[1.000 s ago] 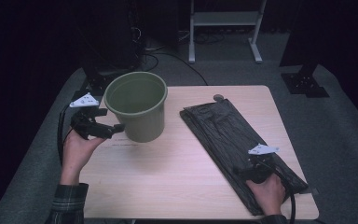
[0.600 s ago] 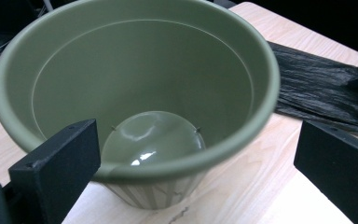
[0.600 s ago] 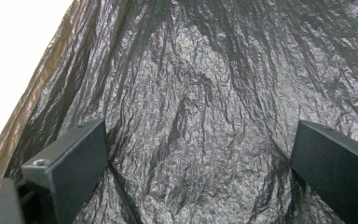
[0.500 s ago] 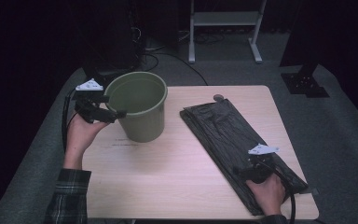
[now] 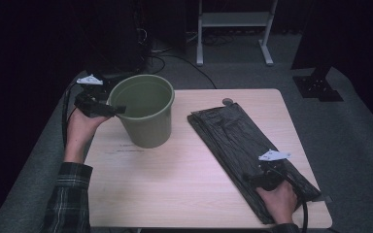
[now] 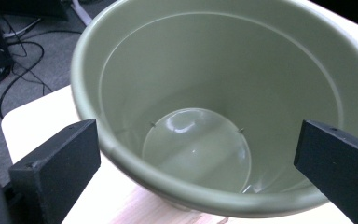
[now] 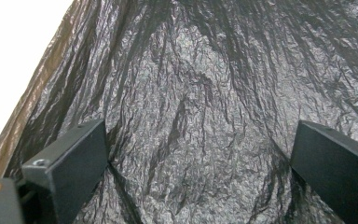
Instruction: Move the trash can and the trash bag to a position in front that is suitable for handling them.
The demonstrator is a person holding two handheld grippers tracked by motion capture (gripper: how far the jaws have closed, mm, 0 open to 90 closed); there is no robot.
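The wooden table (image 5: pixel 184 189) carries a green bucket (image 5: pixel 145 116) near its far left corner and a flat black bag (image 5: pixel 238 145) along its right edge.

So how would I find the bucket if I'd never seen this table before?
Look at the pale wooden table and go to its far left part. The bucket stands there upright, beside the left claw, and the left gripper view looks down into it. It is round, green and open on top with nothing inside, while its only neighbour is a flat, crinkly black bag lying on the right.
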